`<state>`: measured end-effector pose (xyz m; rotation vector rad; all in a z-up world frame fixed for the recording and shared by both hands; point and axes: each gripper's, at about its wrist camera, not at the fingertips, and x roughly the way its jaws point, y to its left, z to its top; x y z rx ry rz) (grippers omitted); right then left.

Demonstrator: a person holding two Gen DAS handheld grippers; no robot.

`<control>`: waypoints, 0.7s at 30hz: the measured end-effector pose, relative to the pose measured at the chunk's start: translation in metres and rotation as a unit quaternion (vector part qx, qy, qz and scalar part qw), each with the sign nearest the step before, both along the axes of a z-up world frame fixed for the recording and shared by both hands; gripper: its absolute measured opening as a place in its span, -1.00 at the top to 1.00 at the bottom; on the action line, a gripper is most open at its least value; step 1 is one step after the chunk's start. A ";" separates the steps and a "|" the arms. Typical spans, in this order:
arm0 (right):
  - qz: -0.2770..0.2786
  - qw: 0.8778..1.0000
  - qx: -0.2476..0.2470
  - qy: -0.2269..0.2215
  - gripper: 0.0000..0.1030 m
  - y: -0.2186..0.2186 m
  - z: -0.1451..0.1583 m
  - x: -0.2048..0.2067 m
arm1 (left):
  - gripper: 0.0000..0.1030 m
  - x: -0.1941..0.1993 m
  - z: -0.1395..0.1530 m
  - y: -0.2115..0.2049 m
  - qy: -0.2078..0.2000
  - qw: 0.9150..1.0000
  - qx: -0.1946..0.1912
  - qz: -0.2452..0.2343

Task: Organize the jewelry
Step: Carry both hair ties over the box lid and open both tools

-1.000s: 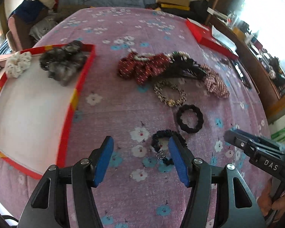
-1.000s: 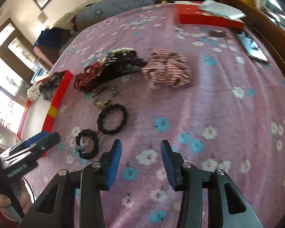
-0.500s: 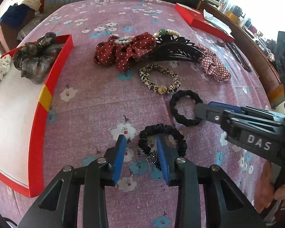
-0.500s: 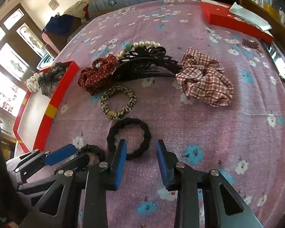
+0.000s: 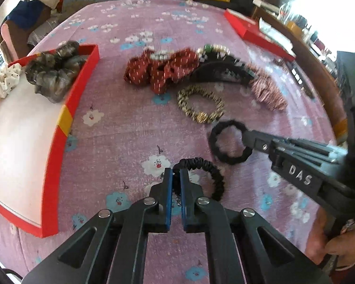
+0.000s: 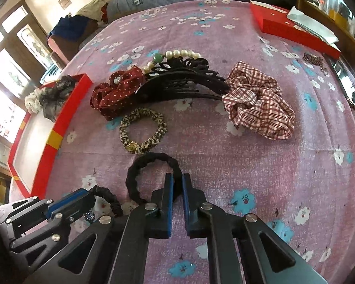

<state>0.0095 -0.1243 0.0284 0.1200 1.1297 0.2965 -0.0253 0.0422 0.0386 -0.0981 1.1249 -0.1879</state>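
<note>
On the pink flowered cloth lies a thin black ruffled hair tie [image 5: 210,175] with a small charm; my left gripper [image 5: 176,172] is shut on its near left part. Just right of it, a thicker black braided hair tie [image 6: 151,163] has its near right side pinched in my right gripper [image 6: 176,177], which is shut on it. That same tie [image 5: 224,142] and the right gripper [image 5: 246,139] show in the left wrist view. The left gripper [image 6: 87,195] appears at lower left of the right wrist view.
A red-rimmed tray [image 5: 80,87] on the left holds a grey scrunchie [image 5: 52,75] and a white one [image 5: 3,80]. Farther out lie a leopard-print tie [image 6: 142,130], a red dotted scrunchie [image 6: 117,90], a black comb clip [image 6: 177,80], a plaid scrunchie [image 6: 258,99] and a red box [image 6: 293,33].
Both grippers went from open to shut: the left closed on the thin black ruffled tie, the right slid left to the braided black tie and closed on it.
</note>
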 end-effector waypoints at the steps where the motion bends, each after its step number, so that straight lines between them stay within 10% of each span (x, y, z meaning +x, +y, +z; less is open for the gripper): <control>1: 0.000 1.000 0.004 -0.003 0.87 -0.001 0.004 -0.002 | 0.90 -0.002 0.007 0.002 -0.006 1.000 -0.005 0.001; 21: 0.035 0.995 0.071 -0.053 0.88 0.023 0.069 -0.038 | 0.89 -0.047 0.076 0.102 -0.064 0.992 0.008 0.109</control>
